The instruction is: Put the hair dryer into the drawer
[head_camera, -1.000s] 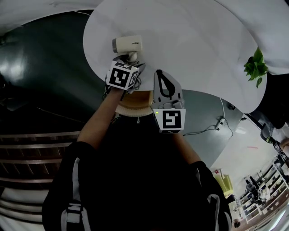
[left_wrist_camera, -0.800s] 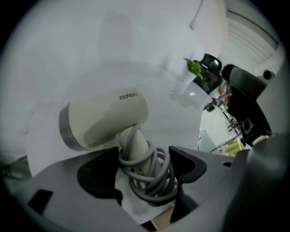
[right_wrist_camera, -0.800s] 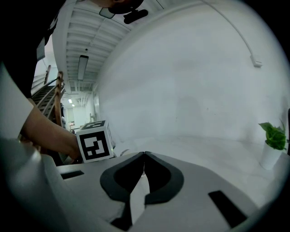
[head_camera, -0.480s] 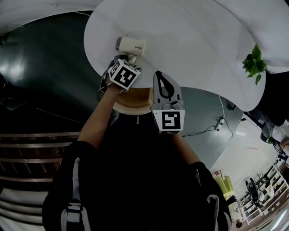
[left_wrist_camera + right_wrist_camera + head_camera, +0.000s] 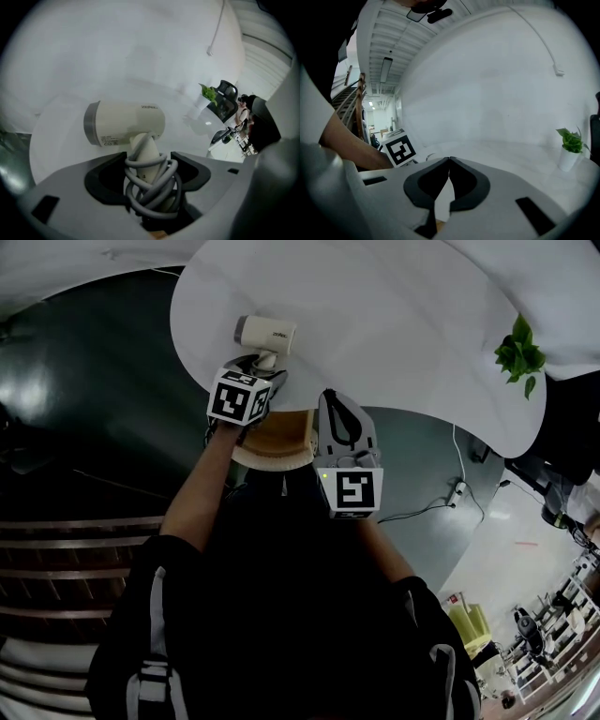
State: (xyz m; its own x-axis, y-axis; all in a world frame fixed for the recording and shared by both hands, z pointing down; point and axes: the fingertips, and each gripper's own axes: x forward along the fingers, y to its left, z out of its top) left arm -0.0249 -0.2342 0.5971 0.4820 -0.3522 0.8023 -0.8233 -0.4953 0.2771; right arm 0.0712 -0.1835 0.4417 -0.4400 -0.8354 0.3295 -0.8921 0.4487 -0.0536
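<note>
A cream hair dryer (image 5: 265,334) lies near the edge of the white table (image 5: 394,315), its grey cord wound round its handle. In the left gripper view its barrel (image 5: 124,123) points left. The wrapped handle (image 5: 151,176) stands between the jaws of my left gripper (image 5: 150,161). Those jaws have just been closing, and both pads touch the cord. My left gripper (image 5: 261,367) reaches down onto the dryer from the table edge. My right gripper (image 5: 330,395) hovers to its right, shut and empty, with the tips meeting (image 5: 449,160). A wooden drawer (image 5: 281,439) stands open below the table edge.
A small potted plant (image 5: 514,352) stands at the table's far right, also seen as the plant (image 5: 571,140). The left gripper's marker cube (image 5: 400,149) shows at the left of the right gripper view. A cable (image 5: 422,512) lies on the dark floor.
The left gripper has shifted a little to the left along the table edge. The dryer tilted half a second ago and now lies level again. The right gripper has barely moved.
</note>
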